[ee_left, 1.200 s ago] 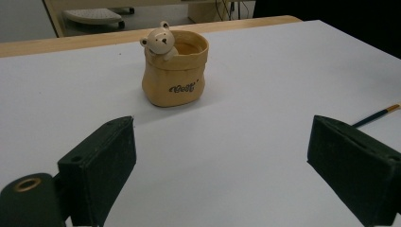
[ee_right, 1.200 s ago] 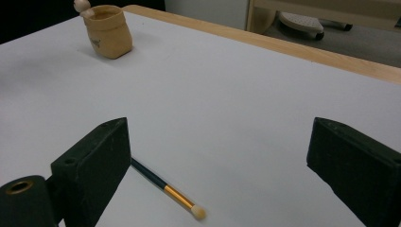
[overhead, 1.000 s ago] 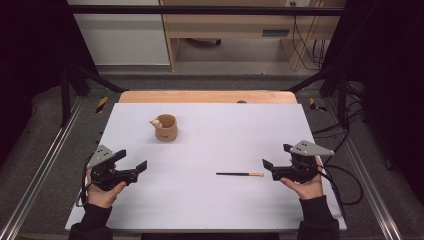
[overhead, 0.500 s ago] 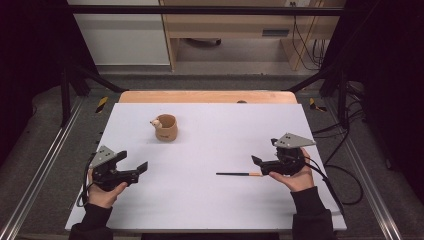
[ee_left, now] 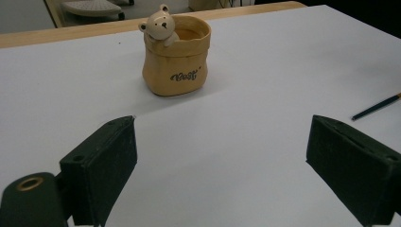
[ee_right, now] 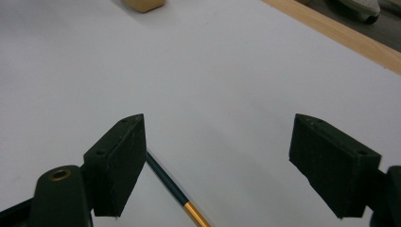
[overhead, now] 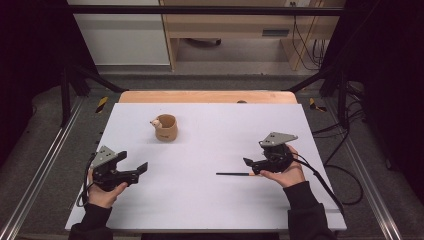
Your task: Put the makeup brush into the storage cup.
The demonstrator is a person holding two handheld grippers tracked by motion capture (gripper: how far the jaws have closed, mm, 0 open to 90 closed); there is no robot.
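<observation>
Three things matter here, and the widest is the white table, which spans the middle of the high view and is bare enough for either hand to work without bumping anything. Upper left of centre stands the pot, a tan sack-shaped cup with a small bear at its rim, upright and mouth open, probably the place a long thin item should go. The left gripper, at the lower left, rests on the table with its jaws wide apart and nothing between them; it faces the pot, apparently waiting. The right gripper, at right of centre, hangs over the orange end of the pencil. Its jaws have just been closing, yet remain apart; in the right gripper view the pencil lies between them, beside the left jaw, not pinched. The pencil lies flat, well apart from the pot.
</observation>
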